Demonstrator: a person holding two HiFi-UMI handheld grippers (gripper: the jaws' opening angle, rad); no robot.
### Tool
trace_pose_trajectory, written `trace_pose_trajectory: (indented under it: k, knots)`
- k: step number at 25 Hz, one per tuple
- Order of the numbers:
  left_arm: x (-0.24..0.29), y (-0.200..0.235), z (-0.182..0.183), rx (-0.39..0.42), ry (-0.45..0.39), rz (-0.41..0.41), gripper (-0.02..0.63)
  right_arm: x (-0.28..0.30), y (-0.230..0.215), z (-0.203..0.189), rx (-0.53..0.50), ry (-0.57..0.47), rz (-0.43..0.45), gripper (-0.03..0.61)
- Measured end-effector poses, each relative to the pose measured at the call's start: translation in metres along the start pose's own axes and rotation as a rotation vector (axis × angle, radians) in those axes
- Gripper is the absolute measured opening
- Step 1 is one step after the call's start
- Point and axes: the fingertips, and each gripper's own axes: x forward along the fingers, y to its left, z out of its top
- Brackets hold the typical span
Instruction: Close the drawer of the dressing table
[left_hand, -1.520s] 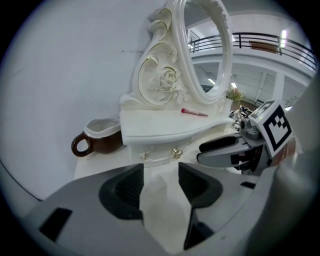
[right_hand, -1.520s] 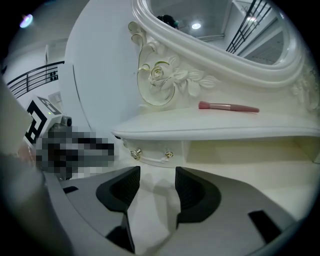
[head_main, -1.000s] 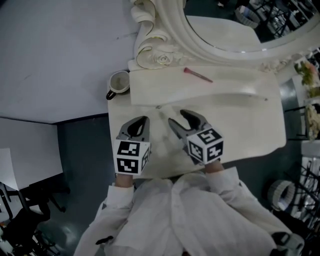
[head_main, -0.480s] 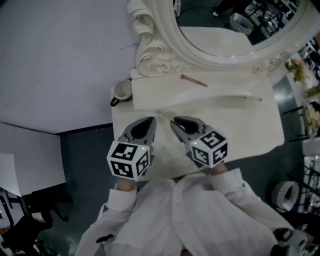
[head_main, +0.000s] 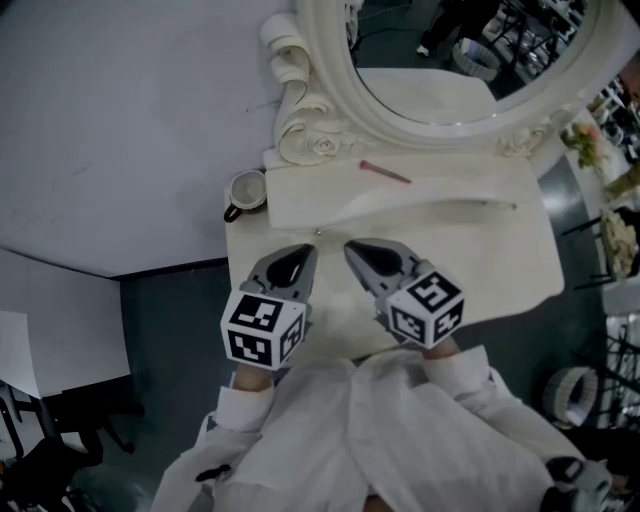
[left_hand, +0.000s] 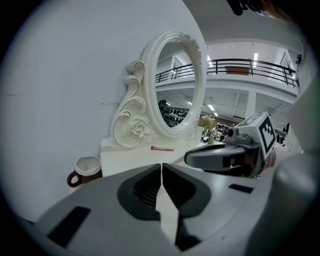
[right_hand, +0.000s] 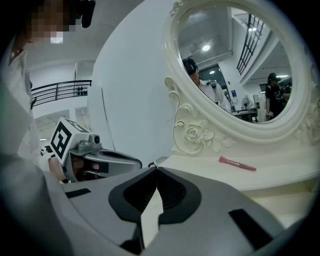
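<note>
The white dressing table (head_main: 490, 270) stands against the wall, with an oval mirror (head_main: 450, 70) in a carved frame. Its drawer shows in no view; the front edge is hidden under my grippers and the person's sleeves. My left gripper (head_main: 303, 252) hovers above the tabletop's near left part, shut and empty. My right gripper (head_main: 352, 246) is beside it, its jaws closing fully together with nothing between them. In the left gripper view the left gripper (left_hand: 161, 165) points at the mirror frame. In the right gripper view the right gripper (right_hand: 156, 169) does the same, and its fingers meet.
A cup (head_main: 245, 190) with a dark handle sits at the table's back left corner. A pink stick (head_main: 384, 172) lies on the raised shelf (head_main: 420, 195) below the mirror. Dark floor lies left of the table, and the white wall is behind it.
The right gripper's jaws stood apart a second ago and are now together. Both grippers have lifted off the tabletop toward the camera, keeping side by side.
</note>
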Motion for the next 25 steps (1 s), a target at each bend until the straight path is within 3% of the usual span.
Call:
trace_pose_trajectory:
  k: [13,17,25]
  knots:
    - [-0.008,-0.015,-0.026,-0.039,0.044,0.048,0.014,-0.017,0.016,0.000,0.003,-0.075,-0.017,0.009]
    - [-0.006,-0.017,-0.041,-0.016,0.111,0.061,0.009,-0.018,0.015,-0.011,-0.002,-0.029,-0.029,0.009]
    - [-0.003,-0.024,-0.052,-0.020,0.146,0.050,0.009,-0.017,0.015,-0.028,0.003,0.039,-0.024,0.009]
